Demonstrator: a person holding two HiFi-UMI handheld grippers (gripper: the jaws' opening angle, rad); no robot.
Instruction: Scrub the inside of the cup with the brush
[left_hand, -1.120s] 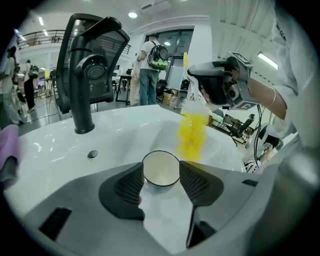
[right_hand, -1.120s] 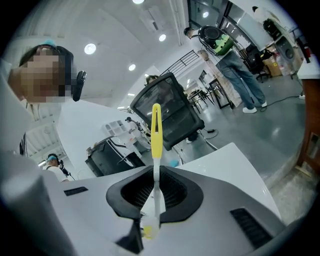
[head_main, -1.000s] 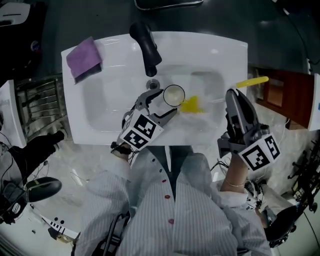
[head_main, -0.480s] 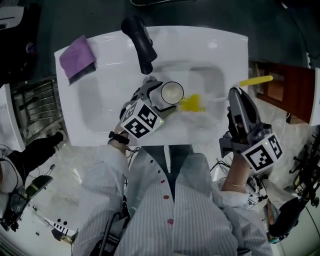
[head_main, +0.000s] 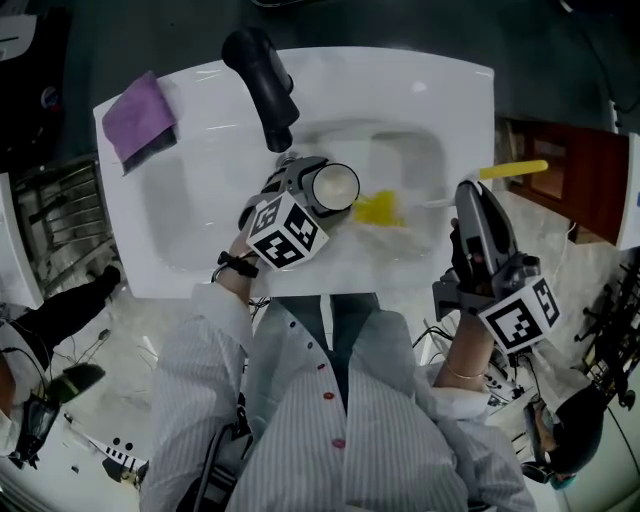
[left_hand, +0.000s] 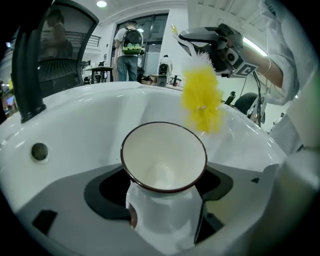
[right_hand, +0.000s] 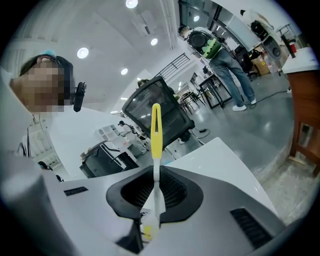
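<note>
The left claw (head_main: 316, 190) has pushed farther over the white basin (head_main: 420, 90), clamping the one glossy, dark-rimmed cup (head_main: 335, 185); the right claw (head_main: 468, 200) pinches one slim, yellow-bristled brush (head_main: 380, 210).

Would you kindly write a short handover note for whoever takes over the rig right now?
Left gripper: closed on the white cup, held over the sink basin, mouth turned toward the brush.
Right gripper: closed on the brush handle; its yellow bristles sit just outside the cup's mouth, not in it.
Done: cup and brush both gripped and roughly lined up.
Left: push the bristles into the cup, scrub its inside walls and bottom.
</note>
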